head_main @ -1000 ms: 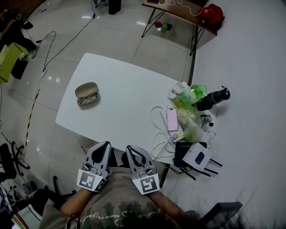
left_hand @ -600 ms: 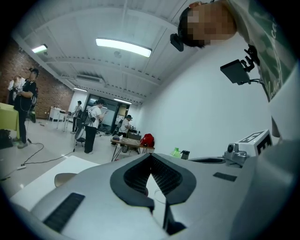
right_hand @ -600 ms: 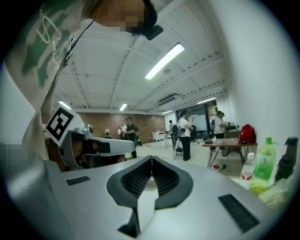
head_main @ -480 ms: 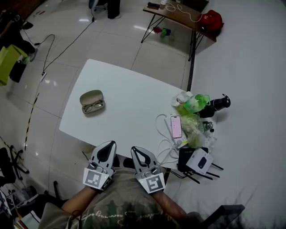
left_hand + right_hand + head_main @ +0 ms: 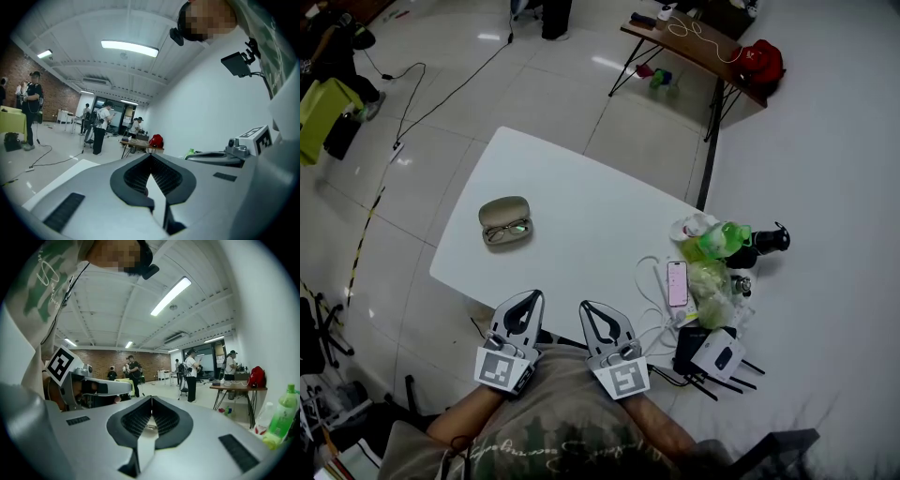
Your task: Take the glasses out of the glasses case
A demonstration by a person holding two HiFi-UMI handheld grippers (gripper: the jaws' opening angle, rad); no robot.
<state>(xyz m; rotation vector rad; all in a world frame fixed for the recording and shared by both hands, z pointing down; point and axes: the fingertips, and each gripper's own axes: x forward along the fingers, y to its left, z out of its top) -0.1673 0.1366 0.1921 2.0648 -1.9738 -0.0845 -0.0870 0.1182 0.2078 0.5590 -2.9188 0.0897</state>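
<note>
The glasses case (image 5: 503, 210) sits left of centre in the head view, on the left part of the white counter (image 5: 581, 216) and well apart from both tools. It lies open with its lid folded back toward the top of the frame, so the glasses (image 5: 508, 231) are exposed in the nearer half, probably left that way for an easy pick. Its long axis runs nearly left to right, rising slightly rightward, and the glasses lie along it. Below it, at the counter's near edge, your left gripper (image 5: 526, 300) has its jaws pressed together on nothing. Your right gripper (image 5: 590, 309) beside it is closed and empty too. Both point up the frame, so you look set for the approach. The phone (image 5: 677, 282) and green bottle (image 5: 719, 240) crowd the right edge, out of your way
</note>
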